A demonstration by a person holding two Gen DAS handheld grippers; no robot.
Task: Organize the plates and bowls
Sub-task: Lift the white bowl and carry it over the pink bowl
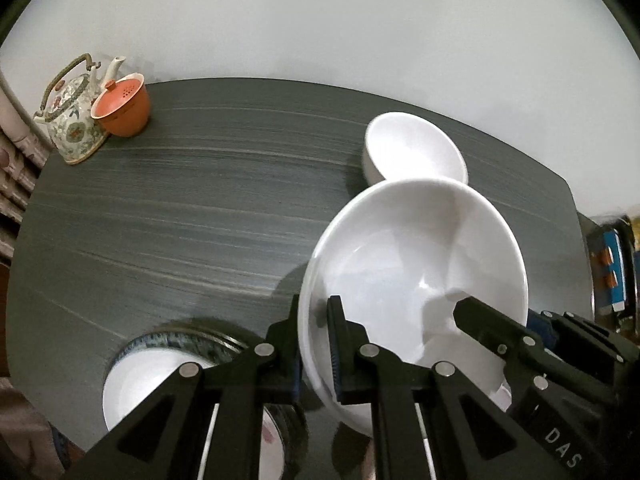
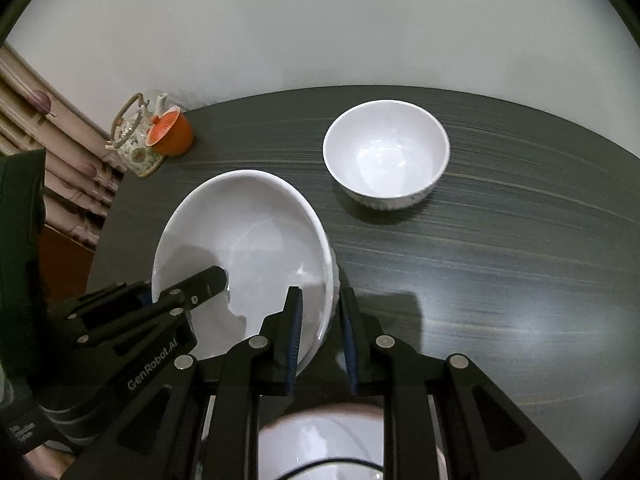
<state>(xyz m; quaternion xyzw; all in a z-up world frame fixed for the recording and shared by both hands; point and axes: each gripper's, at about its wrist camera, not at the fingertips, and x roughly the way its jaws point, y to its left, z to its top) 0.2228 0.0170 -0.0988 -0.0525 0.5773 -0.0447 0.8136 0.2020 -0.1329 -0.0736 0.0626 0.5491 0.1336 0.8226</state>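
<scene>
My left hand-held gripper, marked "DAS", and my right hand-held gripper, marked "GenRobot.AI", each pinch the big bowl's rim above the desk; a small bowl sits beyond.

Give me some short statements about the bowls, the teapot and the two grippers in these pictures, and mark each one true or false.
1. Both grippers grip the rim of the same large white bowl. True: the left gripper and the right gripper each have one finger inside and one outside its wall.
2. The small white bowl lies upside down. False: it stands upright and open, with nothing in it.
3. The orange cup stands next to the floral teapot. True.
4. The teapot is in the middle of the dark table. False: it stands at a far corner.
5. The small white bowl sits inside the large one. False: it stands apart on the table.
</scene>
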